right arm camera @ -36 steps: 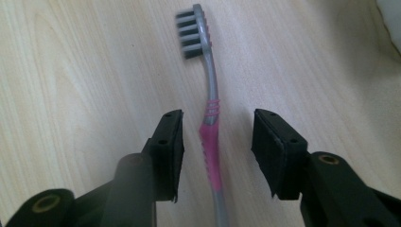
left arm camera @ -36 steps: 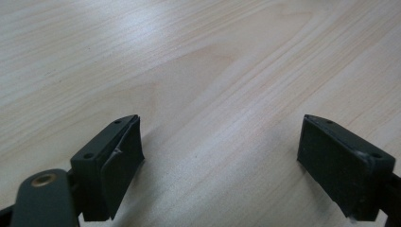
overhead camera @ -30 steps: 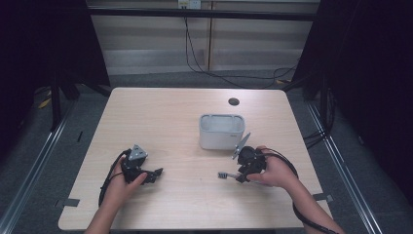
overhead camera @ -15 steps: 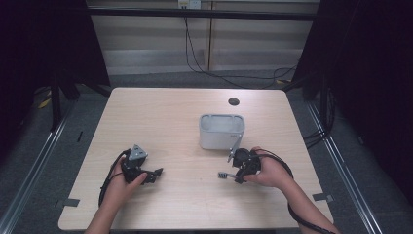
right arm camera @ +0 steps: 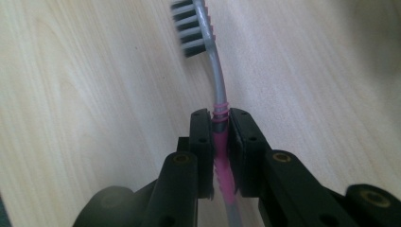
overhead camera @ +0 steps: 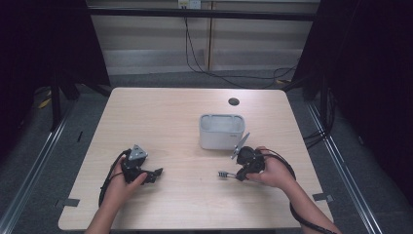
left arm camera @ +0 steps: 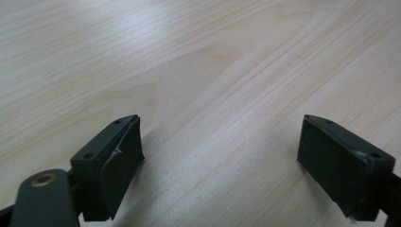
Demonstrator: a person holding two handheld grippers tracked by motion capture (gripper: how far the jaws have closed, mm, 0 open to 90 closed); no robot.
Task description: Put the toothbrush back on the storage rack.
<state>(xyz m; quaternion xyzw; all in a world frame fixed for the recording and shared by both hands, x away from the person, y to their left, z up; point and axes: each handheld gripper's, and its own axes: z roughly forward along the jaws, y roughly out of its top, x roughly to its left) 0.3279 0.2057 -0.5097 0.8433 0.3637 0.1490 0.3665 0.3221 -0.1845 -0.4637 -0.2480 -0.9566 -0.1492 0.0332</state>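
Note:
A toothbrush (right arm camera: 218, 80) with a grey and pink handle and dark and white bristles is clamped by its handle in my right gripper (right arm camera: 220, 118). Its head points away over the bare wood. From above, the right gripper (overhead camera: 237, 174) is low over the table at front right. The toothbrush head (overhead camera: 223, 173) sticks out to its left. My left gripper (overhead camera: 157, 174) rests at front left, pointing right. Its jaws (left arm camera: 220, 127) stand wide apart with only wood between them.
A pale grey rectangular tub (overhead camera: 221, 131) stands just behind the right gripper, near the table's middle. A small dark round hole (overhead camera: 234, 101) sits in the wooden tabletop (overhead camera: 160, 117) farther back. Cables trail from both grippers toward the front edge.
The right hand has shifted and turned slightly while keeping hold of the toothbrush; the brush head stays at about the same spot. The left gripper has not moved.

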